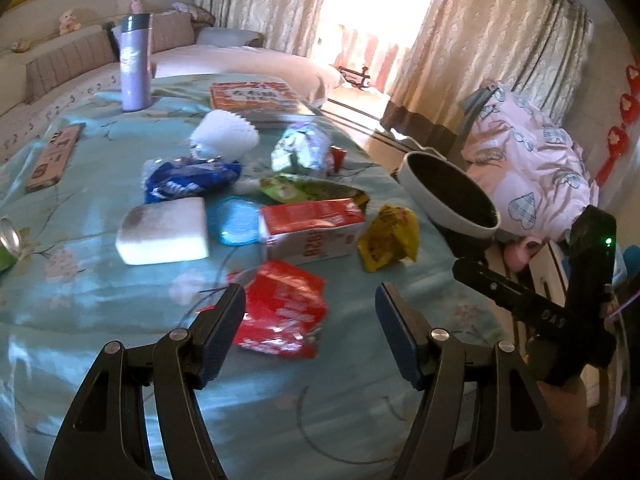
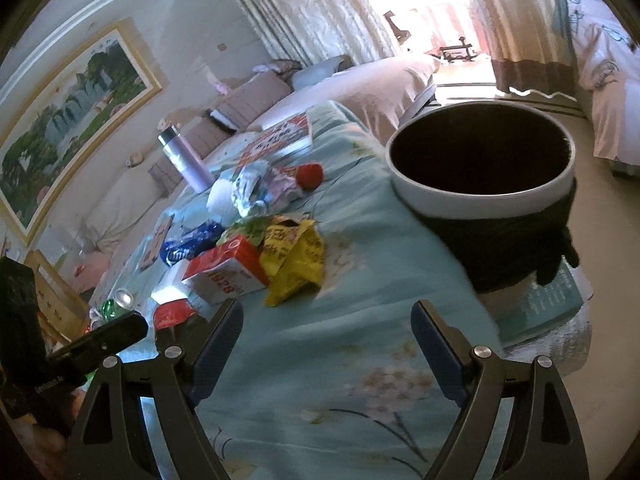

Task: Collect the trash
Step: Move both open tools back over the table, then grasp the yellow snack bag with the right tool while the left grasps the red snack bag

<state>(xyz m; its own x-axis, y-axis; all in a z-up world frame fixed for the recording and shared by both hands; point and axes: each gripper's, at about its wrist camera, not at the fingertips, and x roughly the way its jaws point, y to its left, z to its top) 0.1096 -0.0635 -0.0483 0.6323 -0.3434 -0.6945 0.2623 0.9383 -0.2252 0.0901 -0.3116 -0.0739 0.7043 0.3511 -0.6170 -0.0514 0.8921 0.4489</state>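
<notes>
Bedroom, pale-blue floral satin cloth strewn with wrappers; white-rimmed bin with black liner at cloth's right edge. Left gripper tongs apart, empty, crumpled red foil wrapper just ahead between tips, nearer left finger, long axis running away and rightward. Right gripper tongs apart, empty, crumpled yellow wrapper ahead and slightly left, bin ahead-right. Red-and-white carton lying on side, lettering "828"-like, not surely legible; orange book title too blurred to read
</notes>
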